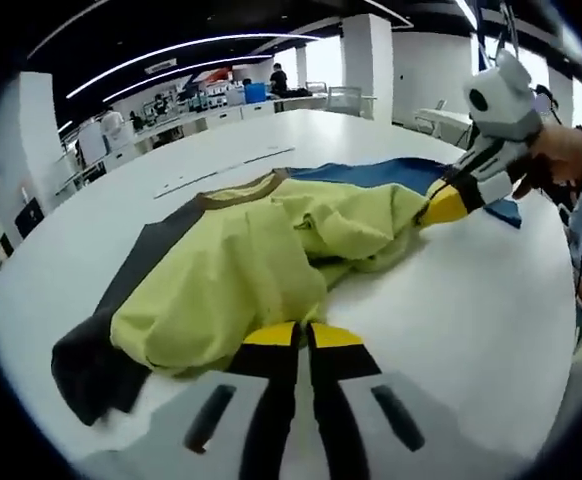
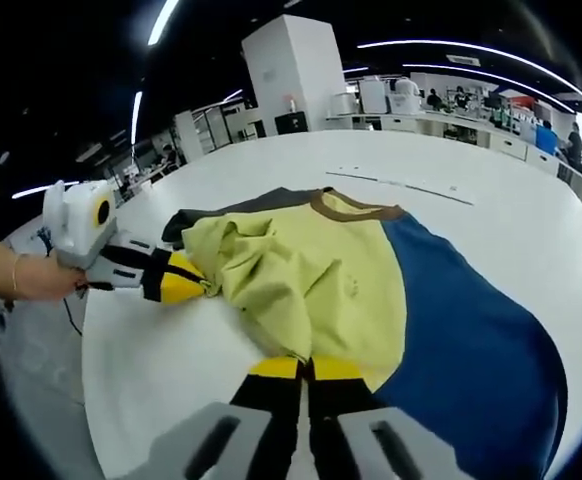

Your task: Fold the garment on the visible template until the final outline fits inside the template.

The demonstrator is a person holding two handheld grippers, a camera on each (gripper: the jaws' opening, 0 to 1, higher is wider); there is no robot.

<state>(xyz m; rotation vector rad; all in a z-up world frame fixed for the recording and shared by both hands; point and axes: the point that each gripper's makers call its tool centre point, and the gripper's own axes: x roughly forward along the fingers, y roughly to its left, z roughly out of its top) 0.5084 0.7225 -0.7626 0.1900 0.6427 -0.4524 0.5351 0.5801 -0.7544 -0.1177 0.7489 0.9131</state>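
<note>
A yellow-green garment (image 1: pixel 261 260) (image 2: pixel 321 270) with a brown collar (image 1: pixel 241 190) (image 2: pixel 356 210), a dark grey panel (image 1: pixel 151 250) (image 2: pixel 261 203) and a blue panel (image 1: pixel 371 172) (image 2: pixel 471 330) lies bunched on the white table (image 1: pixel 451 320) (image 2: pixel 161 370). My left gripper (image 1: pixel 303 335) (image 2: pixel 196 287) has its jaws together on the yellow fabric's near edge. At the opposite side my right gripper (image 2: pixel 306 368) (image 1: pixel 441 208) is likewise shut on a yellow fold. Faint dark line marks (image 1: pixel 221 170) (image 2: pixel 401 185) run across the table beyond the collar.
A person's hand (image 1: pixel 561 160) (image 2: pixel 11 275) holds each gripper at the table's edge. Bare white tabletop surrounds the garment. Far behind stand a white pillar (image 1: pixel 368 55) (image 2: pixel 296 70), desks and several people.
</note>
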